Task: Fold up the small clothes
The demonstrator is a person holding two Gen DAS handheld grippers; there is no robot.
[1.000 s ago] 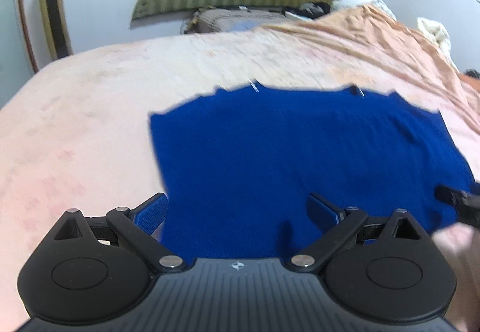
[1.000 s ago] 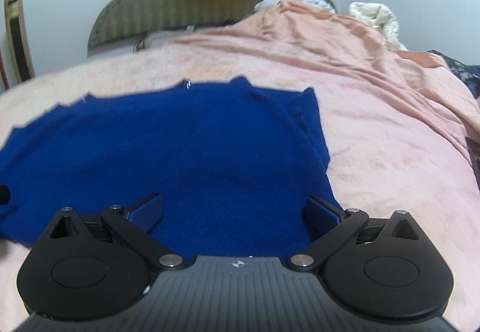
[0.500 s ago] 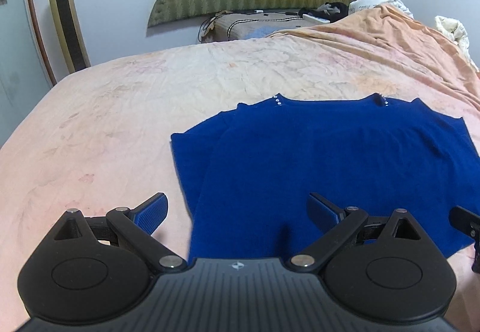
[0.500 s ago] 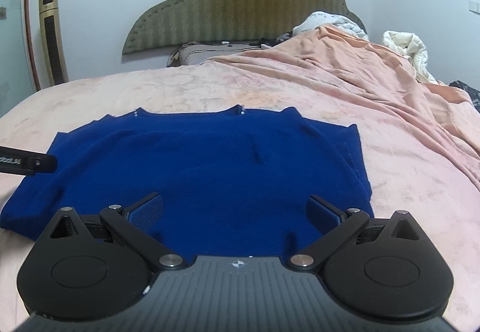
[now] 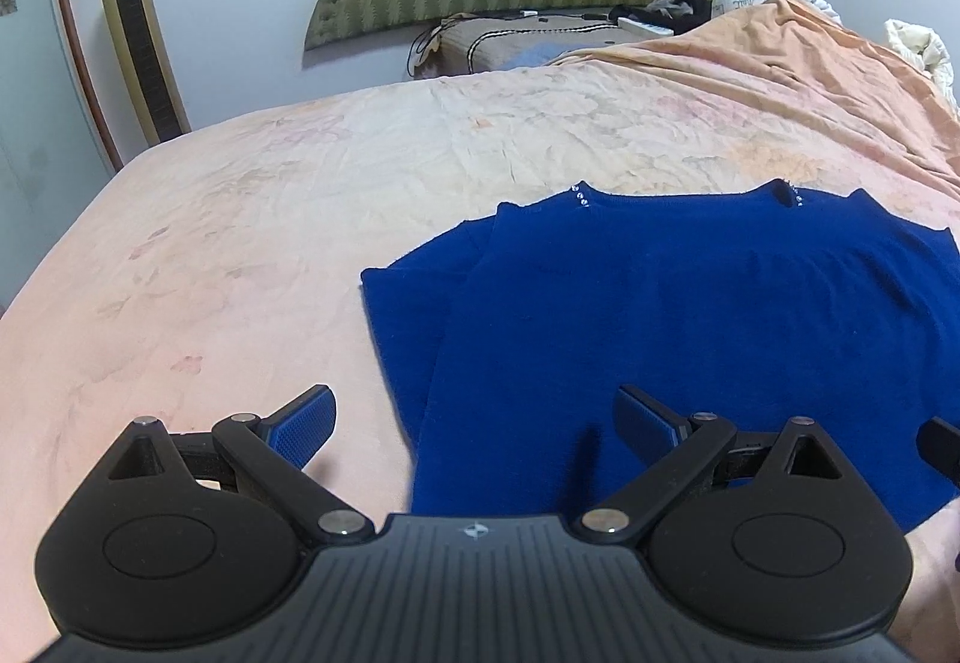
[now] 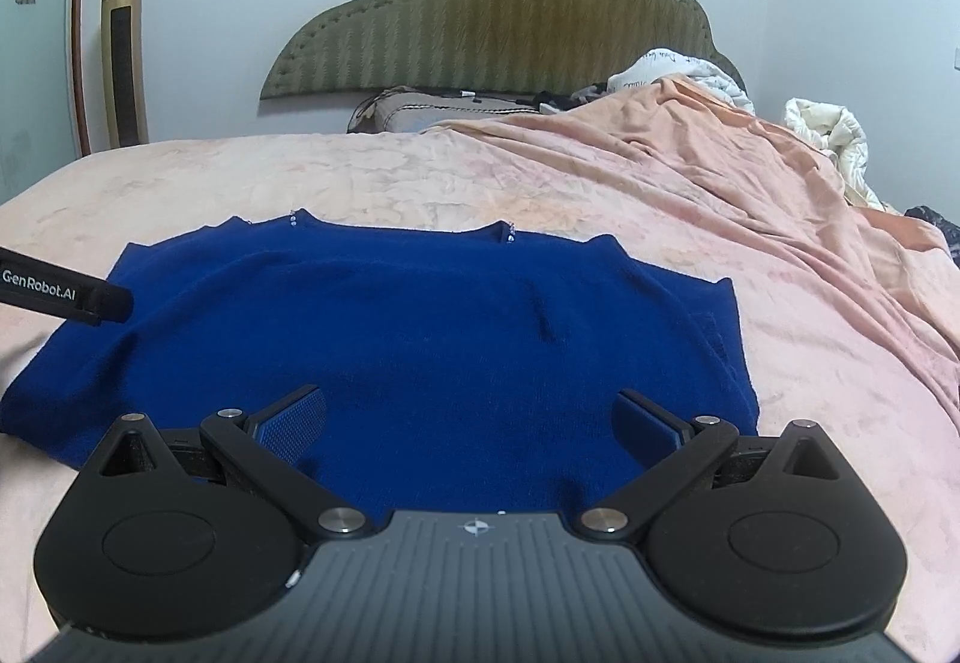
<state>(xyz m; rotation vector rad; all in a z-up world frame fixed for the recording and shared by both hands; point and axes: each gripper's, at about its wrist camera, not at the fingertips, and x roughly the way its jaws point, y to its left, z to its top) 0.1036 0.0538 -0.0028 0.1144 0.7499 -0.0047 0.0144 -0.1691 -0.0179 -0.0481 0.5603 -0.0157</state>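
1. The blue knit top [image 6: 420,351] lies spread flat on the near part of the pink bed cover [image 6: 810,393], neckline with small beads at the far edge, hem nearest the grippers
2. Its short sleeves lie out to left and right, the left one [image 5: 414,315] showing as a separate flap beside the body; no fold across the body is visible, so the garment looks laid out and smoothed, with the folding itself judged not yet begun
3. The left gripper [image 5: 474,423] sits over the near left hem, fingers spread wide, nothing between them
4. The right gripper [image 6: 471,420] sits over the near middle of the hem, likewise wide apart and empty
5. Left to do, by my reading: bring in the sleeves or sides, then fold the hem up toward the neckline
6. The rumpled orange blanket [image 6: 690,147] at the far right lies well apart from the top
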